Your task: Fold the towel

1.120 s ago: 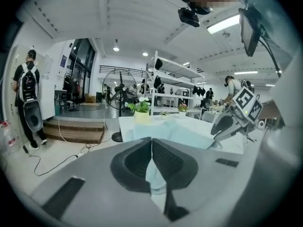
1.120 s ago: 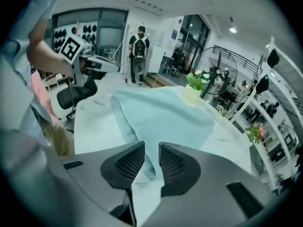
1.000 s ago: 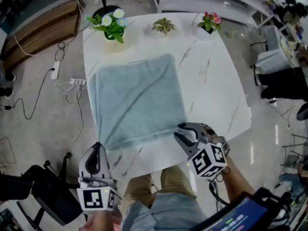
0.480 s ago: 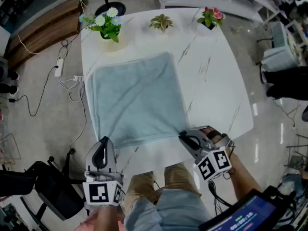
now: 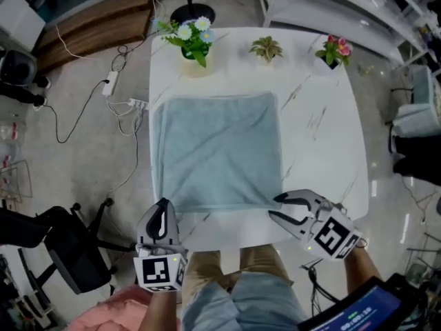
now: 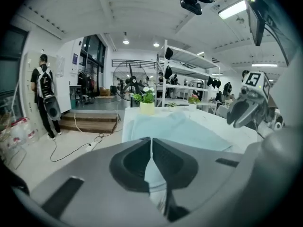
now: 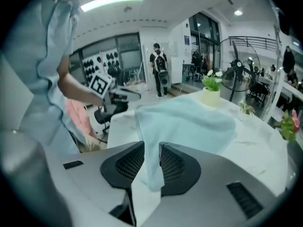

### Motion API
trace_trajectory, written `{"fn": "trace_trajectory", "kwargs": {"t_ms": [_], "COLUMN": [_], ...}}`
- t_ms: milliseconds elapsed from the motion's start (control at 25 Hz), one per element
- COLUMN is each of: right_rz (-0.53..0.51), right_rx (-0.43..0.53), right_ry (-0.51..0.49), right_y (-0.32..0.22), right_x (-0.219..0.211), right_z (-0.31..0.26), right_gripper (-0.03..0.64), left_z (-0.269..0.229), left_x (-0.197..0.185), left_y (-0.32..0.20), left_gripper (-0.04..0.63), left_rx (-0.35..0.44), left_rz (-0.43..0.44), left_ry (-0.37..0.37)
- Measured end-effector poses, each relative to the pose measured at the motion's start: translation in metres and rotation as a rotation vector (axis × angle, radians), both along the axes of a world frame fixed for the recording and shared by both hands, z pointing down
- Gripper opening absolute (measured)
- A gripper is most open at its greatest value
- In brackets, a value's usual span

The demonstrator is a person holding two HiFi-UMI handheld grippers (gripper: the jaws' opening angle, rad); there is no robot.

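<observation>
Two holds, judged best: the towel's near corners | light blue terry towel (image 5: 217,150) lies flat on white marble-look table (image 5: 324,136), toward its left edge | probably soft, light, limp, will sag | left hand-held gripper (image 5: 164,205) closed on the near-left corner | right hand-held gripper (image 5: 277,207) jaws have just been opening, near-right corner pinched between its pads.

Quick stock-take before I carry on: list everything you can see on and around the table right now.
pale blue terry towel: one, spread on the table, near corners in the claws
white marble-look table: one, centre
potted white-flowered plant: one, table's far left
small green potted plant: one, far middle
potted pink-flowered plant: one, far right
white power strips: two, floor left of table
black office chair: one, floor, near left
left claw: one, grey, shut on towel's near-left corner
right claw: one, grey, jaws just been opening, towel's near-right corner between them
</observation>
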State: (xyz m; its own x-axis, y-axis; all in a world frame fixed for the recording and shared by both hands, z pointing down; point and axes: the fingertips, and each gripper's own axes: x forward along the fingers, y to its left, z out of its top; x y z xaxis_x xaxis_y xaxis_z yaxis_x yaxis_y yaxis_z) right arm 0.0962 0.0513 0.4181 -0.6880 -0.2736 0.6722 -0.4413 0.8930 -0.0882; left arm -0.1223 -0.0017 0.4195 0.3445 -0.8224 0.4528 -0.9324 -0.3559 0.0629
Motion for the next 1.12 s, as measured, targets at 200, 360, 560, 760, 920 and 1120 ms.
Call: {"fn": "trace_trajectory", "kwargs": {"t_ms": [200, 360, 560, 760, 920, 1120], "right_rz": [-0.082, -0.165, -0.282, -0.353, -0.382, -0.436], "right_rx": [0.080, 0.138, 0.145, 0.077, 0.039, -0.022], "right_ry": [-0.127, -0.100, 0.007, 0.063, 0.072, 0.051], "right_y": [-0.077, -0.153, -0.228, -0.271, -0.295, -0.305], "right_x": [-0.022, -0.052, -0.110, -0.158, -0.175, -0.182], "right_z": [-0.094, -0.128, -0.070, 0.017, 0.053, 0.061], "right_gripper": [0.112, 0.112, 0.133, 0.151, 0.175, 0.172], "left_z": [0.003, 0.015, 0.049, 0.064, 0.066, 0.066], "left_x": [-0.026, -0.028, -0.031, -0.044, -0.047, -0.047], "left_y": [0.000, -0.001, -0.004, -0.006, -0.008, -0.010], "left_gripper": [0.147, 0.184, 0.181, 0.118, 0.086, 0.061], "left_rx": [-0.039, -0.117, -0.196, -0.224, -0.250, -0.258], "left_rz": [-0.182, -0.257, -0.307, -0.343, -0.349, -0.351], "left_ry": [0.001, 0.041, 0.070, 0.030, 0.022, 0.012]}}
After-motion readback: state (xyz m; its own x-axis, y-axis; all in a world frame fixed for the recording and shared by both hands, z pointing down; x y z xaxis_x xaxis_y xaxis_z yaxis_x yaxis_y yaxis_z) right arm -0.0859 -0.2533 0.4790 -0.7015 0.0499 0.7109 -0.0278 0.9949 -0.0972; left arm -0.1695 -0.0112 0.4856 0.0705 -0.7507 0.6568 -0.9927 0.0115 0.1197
